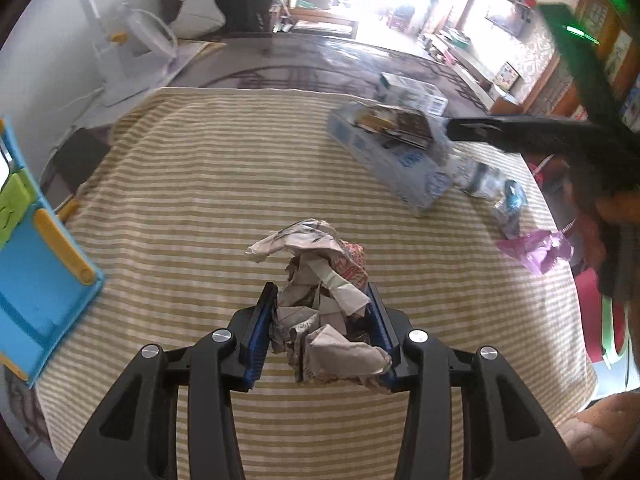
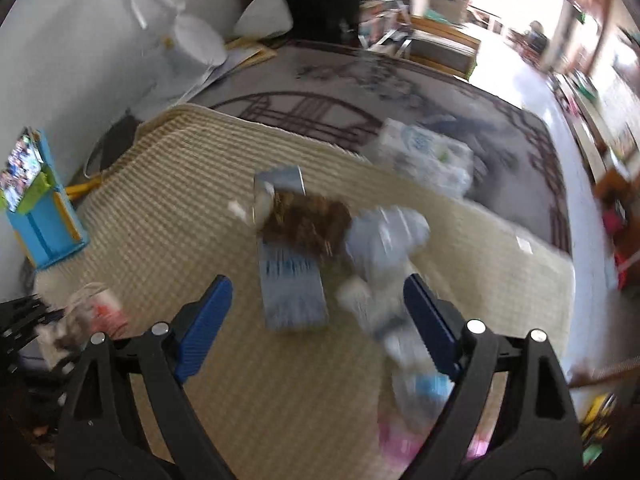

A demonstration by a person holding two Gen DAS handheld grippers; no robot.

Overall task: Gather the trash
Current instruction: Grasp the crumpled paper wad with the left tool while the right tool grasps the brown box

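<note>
Left gripper: your left gripper (image 1: 322, 320) is clamped on a crumpled paper wad (image 1: 324, 304); both blue pads (image 1: 262, 328) press its sides, and the wad bulges out past the tips toward the far side
Paper wad, place: it sits between your fingers at the near middle of the striped cloth (image 1: 200, 184); you cannot tell whether it rests on the cloth or hangs just above it
Right gripper: your right gripper (image 2: 318, 312) has its jaws wide apart with nothing pinched; this view is heavily blurred
Between the right fingers: the near end of a blue carton (image 2: 292, 292) lies in the gap, and a crushed plastic bottle (image 2: 384, 236) lies against the right-hand finger (image 2: 428, 320); contact cannot be judged through the blur
Blue carton: it lies flat on the cloth at far right of the left wrist view, with a brown printed wrapper (image 2: 308, 224) on its far end
Other trash: a pink wrapper (image 1: 538, 250) lies at the right edge of the cloth, near the bottle
Far side: a white printed pack (image 2: 424, 156) sits on the dark patterned surface (image 2: 320, 96) beyond the cloth
Left side: a blue and yellow plastic toy (image 1: 40, 280) stands at the cloth's left edge
</note>
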